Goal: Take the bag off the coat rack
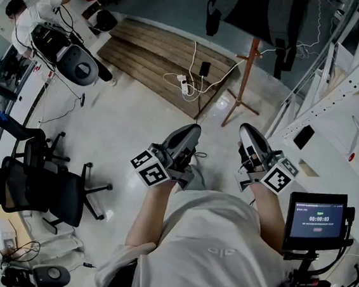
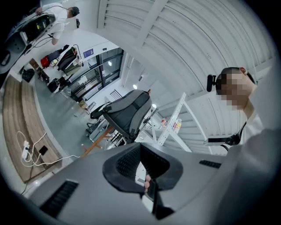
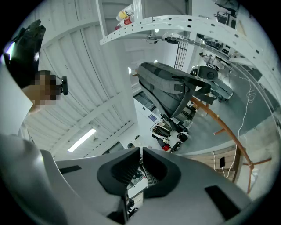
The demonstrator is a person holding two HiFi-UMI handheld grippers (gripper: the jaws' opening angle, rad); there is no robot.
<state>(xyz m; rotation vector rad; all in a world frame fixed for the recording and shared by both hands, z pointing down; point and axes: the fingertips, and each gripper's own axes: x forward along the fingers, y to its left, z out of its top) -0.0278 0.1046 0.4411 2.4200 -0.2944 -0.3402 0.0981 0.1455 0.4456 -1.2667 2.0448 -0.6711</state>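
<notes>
A grey and black bag [image 1: 257,11] hangs at the top of a wooden coat rack [image 1: 244,76] straight ahead of me. Both grippers are held close to my body and are well short of the bag. My left gripper [image 1: 194,131] is shut with nothing between its jaws, and so is my right gripper [image 1: 247,130]. In the left gripper view the bag [image 2: 127,112] hangs beyond the shut left gripper [image 2: 140,151]. The right gripper view has the bag [image 3: 169,88] on the rack's pole [image 3: 219,125], far past the shut right gripper [image 3: 141,154].
A power strip with white cables [image 1: 185,86] lies on a wooden platform [image 1: 150,54] by the rack's feet. Black office chairs [image 1: 31,185] stand at the left. A white shelving frame [image 1: 338,92] and a screen on a stand [image 1: 317,218] are at the right. A person [image 1: 27,15] is far left.
</notes>
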